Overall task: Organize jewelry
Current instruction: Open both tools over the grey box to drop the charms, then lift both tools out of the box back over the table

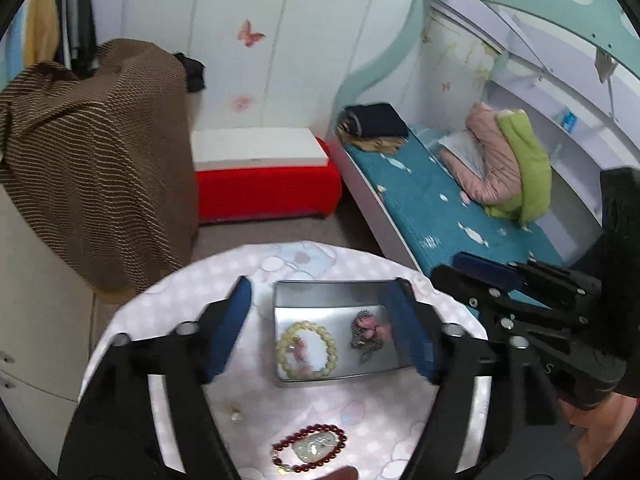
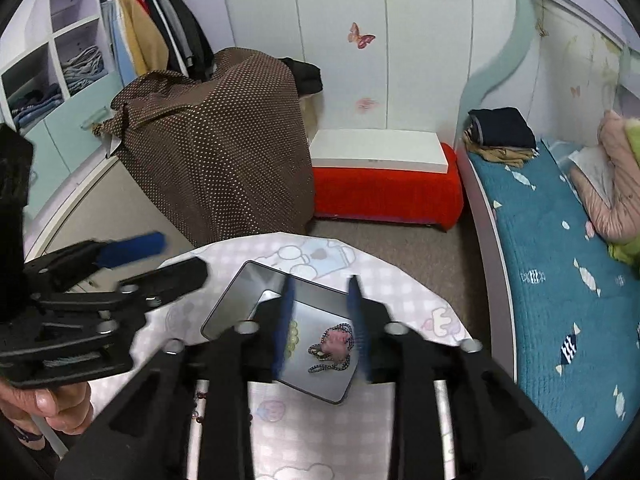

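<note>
Jewelry mostly inside metal tin (image 1: 288,300) on round tabletop (image 1: 168,312): pale yellow bead bracelet (image 1: 306,350) at tin's left, dark cord necklace with pink pendant (image 1: 366,332) at its right. Dark red bead bracelet (image 1: 308,448) and small earring (image 1: 236,414) outside, on tabletop nearer the camera. Left gripper (image 1: 320,332) fingers spread wide, straddling tin, pinching nothing. Right gripper (image 2: 322,326) fingers parted, flanking necklace without touching it.

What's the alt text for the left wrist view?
Open left gripper hangs above a shallow metal tray holding a pale yellow bead bracelet and a pink-pendant cord necklace; a dark red bead bracelet lies on the pink checked tablecloth.
</note>
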Motion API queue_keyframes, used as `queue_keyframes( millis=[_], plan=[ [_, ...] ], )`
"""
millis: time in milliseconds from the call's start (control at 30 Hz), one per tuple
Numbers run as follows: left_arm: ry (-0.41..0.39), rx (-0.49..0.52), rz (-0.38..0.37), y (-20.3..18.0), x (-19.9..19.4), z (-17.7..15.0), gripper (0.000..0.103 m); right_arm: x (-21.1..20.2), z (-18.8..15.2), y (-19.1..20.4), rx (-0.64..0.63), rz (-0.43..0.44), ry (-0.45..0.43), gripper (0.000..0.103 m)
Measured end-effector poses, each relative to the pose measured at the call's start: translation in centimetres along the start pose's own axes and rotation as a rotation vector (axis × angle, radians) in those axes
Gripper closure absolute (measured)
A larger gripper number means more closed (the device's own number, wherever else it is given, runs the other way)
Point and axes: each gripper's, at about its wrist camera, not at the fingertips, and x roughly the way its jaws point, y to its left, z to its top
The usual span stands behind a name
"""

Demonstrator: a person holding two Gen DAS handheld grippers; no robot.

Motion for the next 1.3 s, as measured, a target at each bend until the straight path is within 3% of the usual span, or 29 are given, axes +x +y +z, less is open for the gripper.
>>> queue_keyframes(
  millis=[100, 167, 733, 1300],
  plan=[
    [-0.020, -0.017, 0.033, 0.7, -1.2, -0.3, 0.015, -0.6, -0.2, -0.2, 0.020, -0.009, -0.023, 0.020],
    [-0.042, -0.018, 0.060, 1.0, -2.1, -0.6, 0.013, -1.5, -0.4, -0.4, 0.043, -0.007, -0.060, 0.009],
    [-0.226, 0.001, 0.171, 1.8, -12.7, -5.5, 0.007, -7.7, -2.6, 1.7, 0.032, -0.022, -0.186, 0.008],
    [-0.297, -0.002, 0.292, 2.5, -18.0, -13.1, 0.005, -12.8, -9.2, 4.9, 0.004, -0.042, -0.283, 0.008]
  ],
)
